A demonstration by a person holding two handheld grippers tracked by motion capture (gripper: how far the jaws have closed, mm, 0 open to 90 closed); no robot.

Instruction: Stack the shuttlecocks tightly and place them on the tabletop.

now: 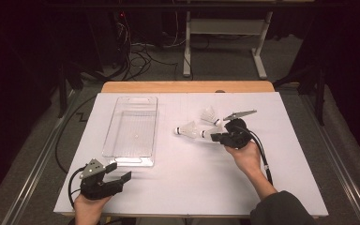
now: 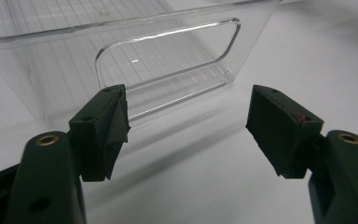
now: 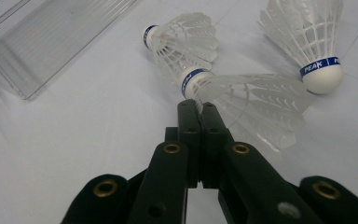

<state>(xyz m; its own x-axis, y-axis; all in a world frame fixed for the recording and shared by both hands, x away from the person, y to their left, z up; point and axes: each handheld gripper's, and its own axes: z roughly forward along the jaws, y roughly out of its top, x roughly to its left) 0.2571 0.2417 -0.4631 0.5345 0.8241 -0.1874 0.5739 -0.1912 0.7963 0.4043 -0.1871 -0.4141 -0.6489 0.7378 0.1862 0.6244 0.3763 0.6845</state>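
Three white shuttlecocks with blue bands lie right of the table's middle. My right gripper is shut, its tips pinching the skirt of the nearest shuttlecock just behind the cork. A second shuttlecock lies beyond it, cork pointing away. The third shuttlecock rests to the right. My left gripper stands open near the front left, nothing between its jaws, facing the handle end of a clear plastic bin.
The empty clear bin lies lengthwise left of the middle on the white table cover. A wooden table edge shows at the back. Cables and table legs stand on the floor beyond.
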